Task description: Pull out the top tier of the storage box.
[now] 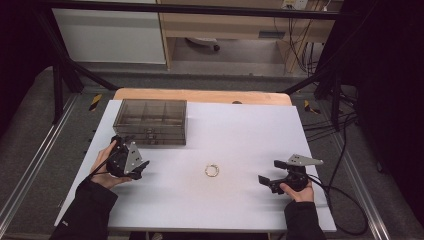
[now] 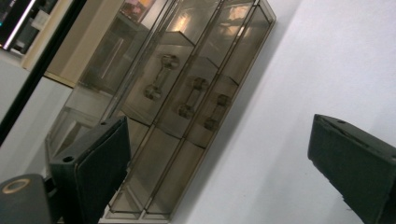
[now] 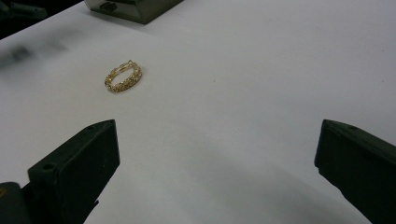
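Well ahead of wide-spread jaws, bracelet (image 3: 123,77).

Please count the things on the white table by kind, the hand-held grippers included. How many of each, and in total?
Gold bracelet: 1
Smoky clear drawer box: 1
Grippers, left and right, both open: 2
Total: 4
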A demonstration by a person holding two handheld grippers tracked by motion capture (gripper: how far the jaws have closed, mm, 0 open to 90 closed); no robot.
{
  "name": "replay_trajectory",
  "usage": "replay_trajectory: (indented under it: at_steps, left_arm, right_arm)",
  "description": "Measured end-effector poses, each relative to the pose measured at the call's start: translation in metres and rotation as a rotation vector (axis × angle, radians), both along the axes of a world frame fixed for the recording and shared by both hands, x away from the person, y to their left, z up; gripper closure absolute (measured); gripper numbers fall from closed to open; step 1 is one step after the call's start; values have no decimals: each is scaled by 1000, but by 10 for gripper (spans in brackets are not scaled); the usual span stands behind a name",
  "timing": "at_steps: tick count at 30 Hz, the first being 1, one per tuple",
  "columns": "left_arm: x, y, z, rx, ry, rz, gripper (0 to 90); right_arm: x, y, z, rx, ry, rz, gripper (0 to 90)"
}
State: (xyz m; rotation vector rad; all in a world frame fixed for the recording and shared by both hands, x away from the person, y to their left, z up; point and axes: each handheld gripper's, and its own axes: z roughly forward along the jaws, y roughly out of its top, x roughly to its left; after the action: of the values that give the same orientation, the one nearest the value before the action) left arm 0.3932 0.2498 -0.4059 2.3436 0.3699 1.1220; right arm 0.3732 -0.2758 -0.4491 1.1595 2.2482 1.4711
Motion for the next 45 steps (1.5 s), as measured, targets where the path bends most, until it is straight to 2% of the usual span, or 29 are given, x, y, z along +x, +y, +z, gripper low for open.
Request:
replay_trajectory:
  at_steps: [3, 8, 15, 16, 17, 19, 20, 29, 30, 35, 38, 43, 44, 45]
  left_arm:
    - [2, 0, -1, 12, -14, -6, 62]
    - [6, 0, -2, 57, -59, -17, 77]
    - [11, -2, -5, 109, -100, -18, 122]
    - [13, -2, -5, 131, -119, -29, 126]
    - [13, -3, -6, 134, -128, -31, 133]
    - [14, -3, -7, 142, -128, -26, 150]
    - [15, -4, -7, 158, -147, -24, 162]
    - [18, -6, -10, 212, -209, -39, 240]
    - [19, -7, -10, 235, -228, -39, 250]
    - [20, -11, -13, 287, -271, -37, 289]
    - [20, -12, -13, 302, -296, -39, 324]
    - [20, -13, -14, 326, -305, -40, 363]
    - [21, -14, -16, 348, -311, -38, 375]
    - [21, -14, -16, 348, -311, -38, 385]
  right_arm:
    - [0, 0, 0, 1, 2, -1, 7]
    - [0, 0, 0, 0, 2, 1, 7]
    - [0, 0, 0, -2, 2, 0, 7]
    - [0, 0, 0, 0, 1, 0, 7]
    - [0, 0, 0, 1, 2, 0, 7]
    - [0, 0, 0, 1, 2, -1, 7]
    - [0, 0, 0, 1, 3, -1, 7]
    - [0, 0, 0, 3, 3, -1, 7]
    - [0, 0, 0, 1, 3, 0, 7]
    - [0, 0, 0, 1, 3, 1, 7]
    - [0, 0, 0, 1, 2, 1, 7]
    - [0, 0, 0, -3, 2, 1, 7]
    - [0, 0, 0, -2, 2, 1, 7]
    - [0, 0, 0, -2, 2, 1, 7]
